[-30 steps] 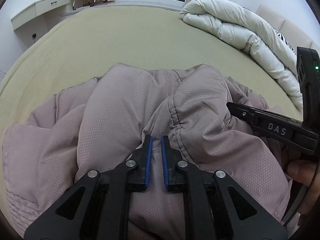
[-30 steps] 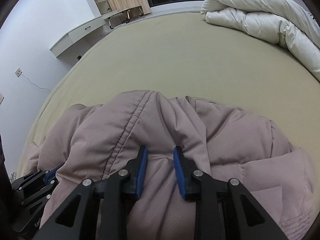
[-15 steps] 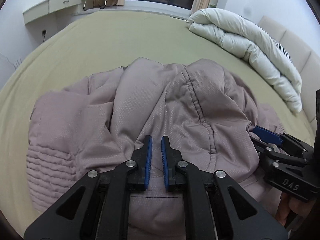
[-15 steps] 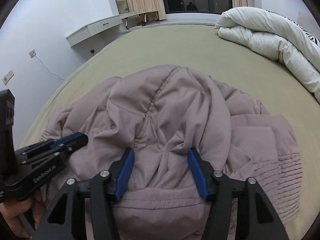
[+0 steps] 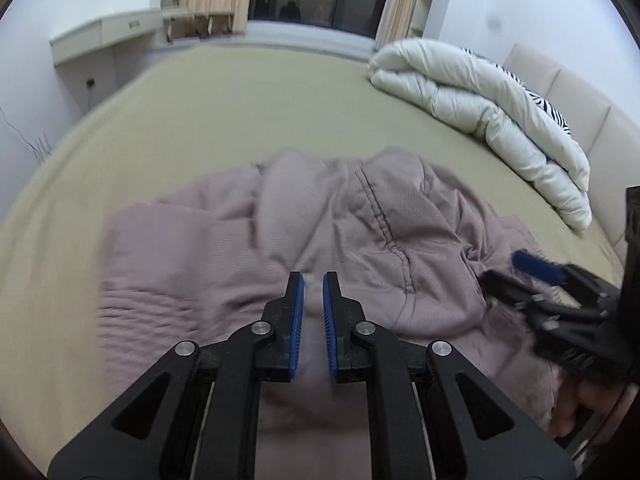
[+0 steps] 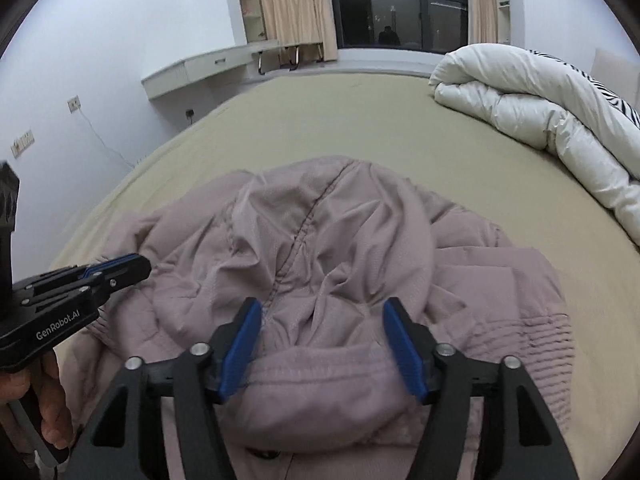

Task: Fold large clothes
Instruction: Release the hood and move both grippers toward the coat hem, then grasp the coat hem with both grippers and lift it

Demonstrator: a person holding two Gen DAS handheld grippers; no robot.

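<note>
A mauve padded jacket (image 5: 360,240) lies crumpled on the olive bed sheet (image 5: 240,120); it also shows in the right wrist view (image 6: 340,248). My left gripper (image 5: 313,280) is above the jacket's near part with its jaws nearly closed; I cannot see fabric pinched between them. It also shows at the left of the right wrist view (image 6: 116,266). My right gripper (image 6: 322,308) is open wide over a ribbed hem fold, holding nothing. It also shows at the right of the left wrist view (image 5: 520,268), blurred.
A rolled white duvet (image 5: 480,108) with a zebra-print pillow lies along the right side by the beige headboard (image 5: 568,96). A desk shelf (image 6: 208,68) and a curtained window stand beyond the bed's far edge. Bare sheet surrounds the jacket.
Both grippers have pulled back and up from the jacket, which has dropped onto the sheet. The right gripper opened from a narrow gap to wide. The left jaws kept their narrow gap.
</note>
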